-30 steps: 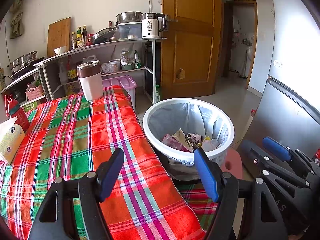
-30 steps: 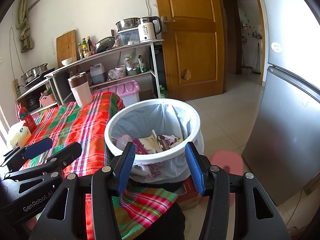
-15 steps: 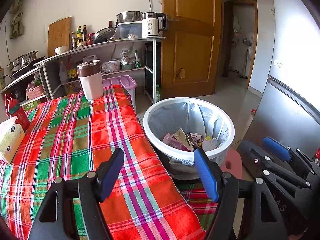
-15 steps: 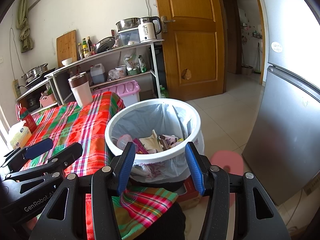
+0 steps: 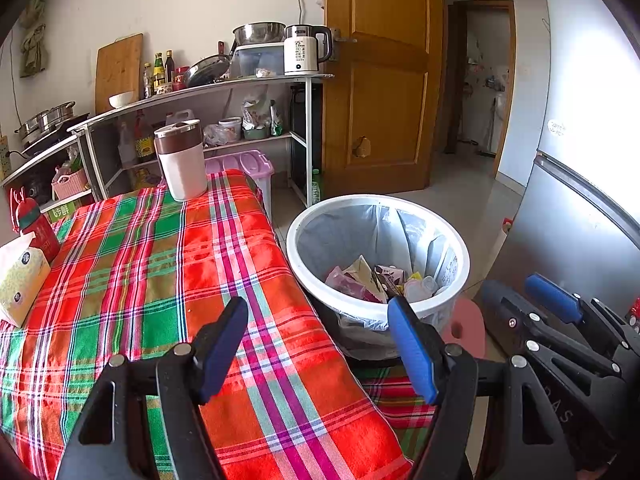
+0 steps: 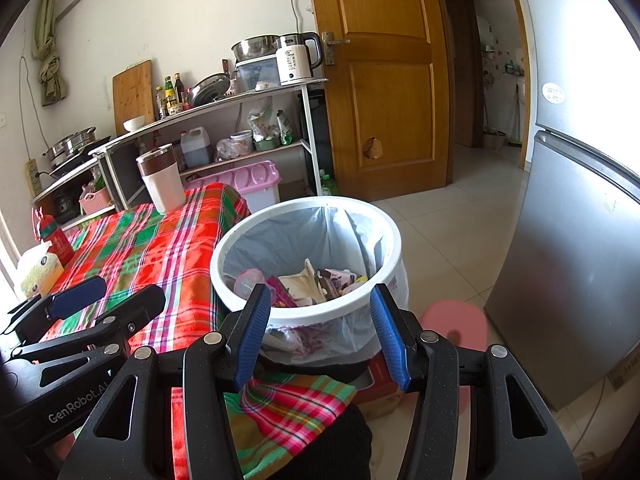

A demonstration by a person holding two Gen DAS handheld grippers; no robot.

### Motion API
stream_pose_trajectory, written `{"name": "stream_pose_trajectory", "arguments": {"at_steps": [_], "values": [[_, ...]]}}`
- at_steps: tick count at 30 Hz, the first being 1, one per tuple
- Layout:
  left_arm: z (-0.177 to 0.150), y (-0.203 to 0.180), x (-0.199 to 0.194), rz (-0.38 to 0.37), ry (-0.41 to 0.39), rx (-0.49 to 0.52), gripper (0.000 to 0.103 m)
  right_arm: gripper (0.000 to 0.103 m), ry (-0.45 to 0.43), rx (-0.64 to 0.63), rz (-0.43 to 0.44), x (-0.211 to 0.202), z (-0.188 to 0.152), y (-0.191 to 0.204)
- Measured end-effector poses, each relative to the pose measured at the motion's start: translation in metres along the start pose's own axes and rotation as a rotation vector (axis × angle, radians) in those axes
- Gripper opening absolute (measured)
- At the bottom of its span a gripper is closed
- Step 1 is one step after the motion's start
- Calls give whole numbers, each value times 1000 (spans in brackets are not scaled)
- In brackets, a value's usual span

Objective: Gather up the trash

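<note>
A white trash bin with a grey liner stands on the floor beside the table's right edge. Wrappers and crumpled packaging lie inside it. My left gripper hovers open over the front right part of the plaid tablecloth, nothing between its blue pads. My right gripper hangs open just in front of the bin's near rim, holding nothing. Each gripper shows at the edge of the other's view, the right gripper on the right and the left gripper on the left.
On the table stand a white and brown canister, a tissue box and a red bottle. A kitchen shelf with pots and a kettle lines the back wall. A wooden door, a metal fridge and a pink stool surround the bin.
</note>
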State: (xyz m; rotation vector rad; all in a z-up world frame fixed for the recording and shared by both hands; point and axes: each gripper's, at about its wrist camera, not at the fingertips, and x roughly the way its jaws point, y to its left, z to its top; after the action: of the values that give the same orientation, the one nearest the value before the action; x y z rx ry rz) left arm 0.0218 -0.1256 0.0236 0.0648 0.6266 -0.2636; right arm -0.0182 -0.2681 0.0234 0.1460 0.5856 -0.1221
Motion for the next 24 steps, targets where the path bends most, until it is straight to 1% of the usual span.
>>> {"name": "stream_pose_trajectory", "arguments": {"at_steps": [24], "values": [[-1, -1, 2, -2, 4, -1, 74, 53, 2, 3, 2, -1, -1, 1]]}}
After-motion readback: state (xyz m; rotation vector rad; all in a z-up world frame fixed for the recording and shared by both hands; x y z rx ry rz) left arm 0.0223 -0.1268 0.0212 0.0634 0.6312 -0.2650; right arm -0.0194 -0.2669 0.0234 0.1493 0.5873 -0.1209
